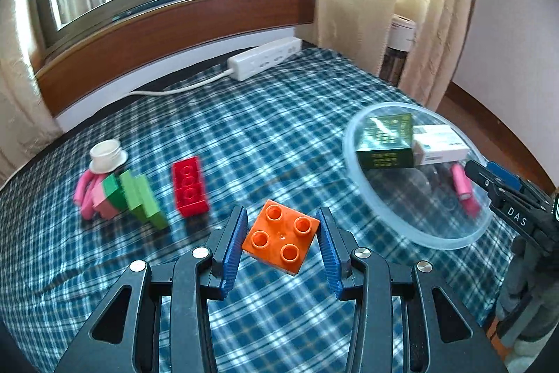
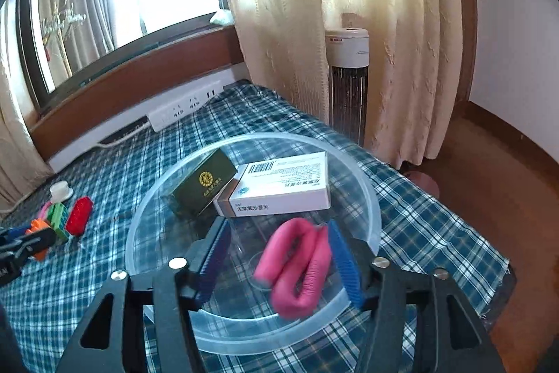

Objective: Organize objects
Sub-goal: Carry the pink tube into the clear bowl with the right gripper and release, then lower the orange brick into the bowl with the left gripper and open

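In the left wrist view my left gripper (image 1: 281, 238) is shut on an orange four-stud brick (image 1: 282, 236), held tilted just above the checked cloth. A red brick (image 1: 189, 186), green bricks (image 1: 141, 198), a pink roller (image 1: 85, 198) and a white cap (image 1: 108, 156) lie at the left. In the right wrist view my right gripper (image 2: 277, 229) stands open over a clear bowl (image 2: 370, 198). A folded pink foam roller (image 2: 297, 264), blurred, sits between the jaws against the right pad, apart from the left pad. A green box (image 2: 204, 186) and a white box (image 2: 279, 189) lie in the bowl.
A white power strip (image 1: 263, 56) with its cable runs along the back edge under the window. Curtains and a tower fan (image 2: 347, 86) stand behind the bowl. The cloth's right edge (image 2: 489, 250) drops to a brown floor. My left gripper (image 2: 21, 247) shows at far left.
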The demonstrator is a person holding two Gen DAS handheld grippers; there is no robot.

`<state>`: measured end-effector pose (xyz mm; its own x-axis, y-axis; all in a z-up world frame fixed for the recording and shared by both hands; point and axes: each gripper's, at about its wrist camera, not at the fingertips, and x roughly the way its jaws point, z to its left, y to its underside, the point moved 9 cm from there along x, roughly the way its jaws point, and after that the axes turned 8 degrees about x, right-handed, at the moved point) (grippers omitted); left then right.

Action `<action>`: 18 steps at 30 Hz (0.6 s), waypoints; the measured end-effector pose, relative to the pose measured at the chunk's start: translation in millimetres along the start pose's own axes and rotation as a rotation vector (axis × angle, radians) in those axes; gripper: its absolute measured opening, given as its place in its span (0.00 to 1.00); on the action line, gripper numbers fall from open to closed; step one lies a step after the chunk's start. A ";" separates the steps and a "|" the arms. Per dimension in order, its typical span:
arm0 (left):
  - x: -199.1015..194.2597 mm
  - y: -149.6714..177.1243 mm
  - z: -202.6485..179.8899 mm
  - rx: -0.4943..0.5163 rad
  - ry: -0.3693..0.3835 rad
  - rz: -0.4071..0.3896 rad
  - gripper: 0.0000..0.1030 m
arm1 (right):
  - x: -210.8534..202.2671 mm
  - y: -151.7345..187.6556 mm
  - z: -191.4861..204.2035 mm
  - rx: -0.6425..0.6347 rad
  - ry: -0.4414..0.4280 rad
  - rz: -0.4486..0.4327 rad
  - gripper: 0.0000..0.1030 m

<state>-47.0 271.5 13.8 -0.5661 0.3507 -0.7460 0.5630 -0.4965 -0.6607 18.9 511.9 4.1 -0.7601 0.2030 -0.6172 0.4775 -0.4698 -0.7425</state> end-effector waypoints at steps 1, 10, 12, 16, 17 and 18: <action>1.2 -1.6 -4.7 0.008 0.004 0.001 0.41 | -1.6 -0.8 -1.5 0.004 -0.003 -0.006 0.60; 18.9 -17.7 -50.0 0.067 0.077 0.007 0.41 | -16.6 -1.8 -18.3 0.051 -0.023 -0.035 0.60; 23.6 -21.7 -60.4 0.082 0.094 0.006 0.41 | -18.8 -2.3 -22.4 0.062 -0.026 -0.037 0.60; 33.5 -28.7 -78.5 0.107 0.124 0.005 0.41 | -19.1 -2.1 -25.2 0.069 -0.028 -0.036 0.60; 36.2 -29.8 -82.2 0.111 0.132 0.006 0.41 | -18.8 -2.6 -25.5 0.070 -0.029 -0.036 0.60; 39.2 -30.9 -85.1 0.115 0.138 0.008 0.41 | -18.5 -2.6 -25.8 0.072 -0.030 -0.035 0.60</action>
<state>-35.4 368.2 -2.2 -0.4694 0.4481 -0.7608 0.4900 -0.5846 -0.6466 43.1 531.6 10.8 -0.7892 0.1949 -0.5824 0.4182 -0.5238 -0.7421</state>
